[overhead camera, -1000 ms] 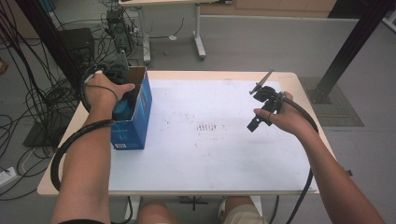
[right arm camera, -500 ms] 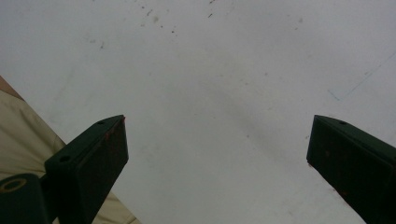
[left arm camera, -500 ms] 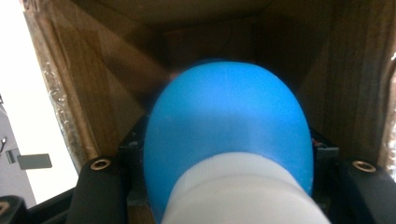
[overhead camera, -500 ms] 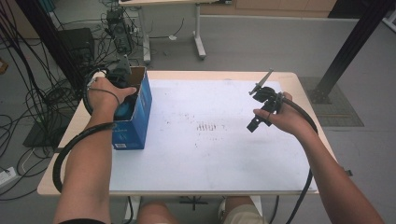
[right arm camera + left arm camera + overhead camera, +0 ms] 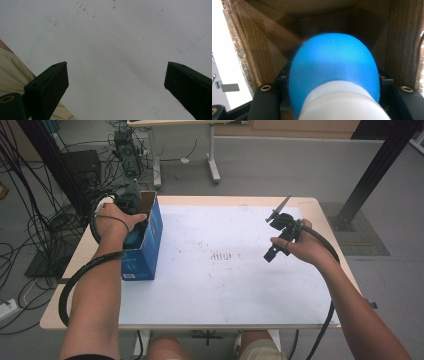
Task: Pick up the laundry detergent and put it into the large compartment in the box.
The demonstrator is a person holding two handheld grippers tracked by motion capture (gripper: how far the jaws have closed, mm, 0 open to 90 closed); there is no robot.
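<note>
— Where do we look from up high?
— From above the near edge, facing forward and down on the whole tabletop [image 5: 225, 285] and the floor beyond.
— And the left tongs' camera?
— We sit very close inside the box [image 5: 274, 37] standing at the tabletop's left.
— The right one?
— Close above the tabletop's white sheet, which the high view shares.

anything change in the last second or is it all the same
Nothing visibly changed. The left gripper stays inside the blue box, shut on the blue and white object. The right gripper stays held over the white table with its jaws open and nothing between them.
</note>
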